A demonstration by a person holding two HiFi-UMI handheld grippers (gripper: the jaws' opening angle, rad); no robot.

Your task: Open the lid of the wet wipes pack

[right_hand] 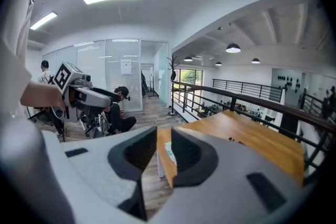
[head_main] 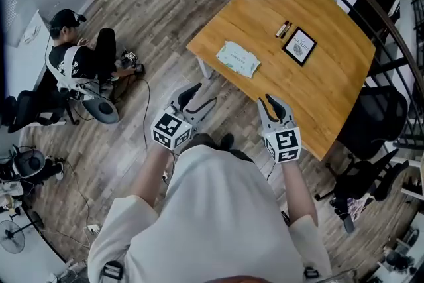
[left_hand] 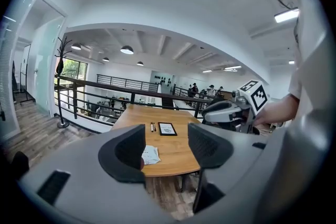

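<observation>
The job has not really started yet. The left claw (head_main: pixel 196 100) is open and holds nothing. The right claw (head_main: pixel 271 105) is open only a little, and it holds nothing too. The wet wipes pack (head_main: pixel 238 58) lies flat on the table (head_main: pixel 331 89), out in front of both claws and well apart from them. Next, I think the claws must reach forward, one to hold the pack down and one to lift its lid.
</observation>
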